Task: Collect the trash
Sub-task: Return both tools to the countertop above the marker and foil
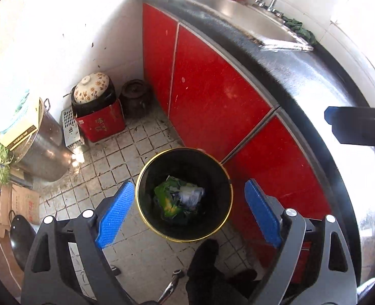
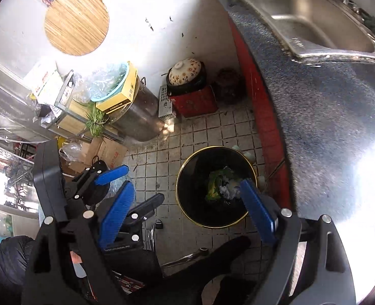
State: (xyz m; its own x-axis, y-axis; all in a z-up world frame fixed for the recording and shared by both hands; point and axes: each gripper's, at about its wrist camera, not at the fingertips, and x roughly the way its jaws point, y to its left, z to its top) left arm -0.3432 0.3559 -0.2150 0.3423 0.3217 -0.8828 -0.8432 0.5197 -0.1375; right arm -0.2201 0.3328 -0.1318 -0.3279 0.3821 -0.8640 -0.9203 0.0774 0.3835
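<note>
A black bin with a gold rim (image 1: 139, 178) stands on the tiled floor by the red cabinets. Inside it lie a green and yellow wrapper (image 1: 168, 199) and a crumpled white plastic piece (image 1: 191, 194). My left gripper (image 1: 189, 188) hangs over the bin's mouth, open, with nothing between its blue pads. The right wrist view shows the same bin (image 2: 181, 175) with the wrapper (image 2: 212, 190) in it. My right gripper (image 2: 187, 186) is open and holds nothing, its right finger over the bin's opening. The left gripper's blue pad (image 2: 112, 174) shows at the left.
Red cabinet doors (image 1: 212, 96) under a dark counter with a steel sink (image 1: 250, 17) run along the right. A steel pot (image 1: 45, 150), a red box (image 1: 101, 124) with a flowered pot and cardboard boxes (image 1: 22, 203) crowd the left. A person's dark shoe (image 1: 205, 256) is beside the bin.
</note>
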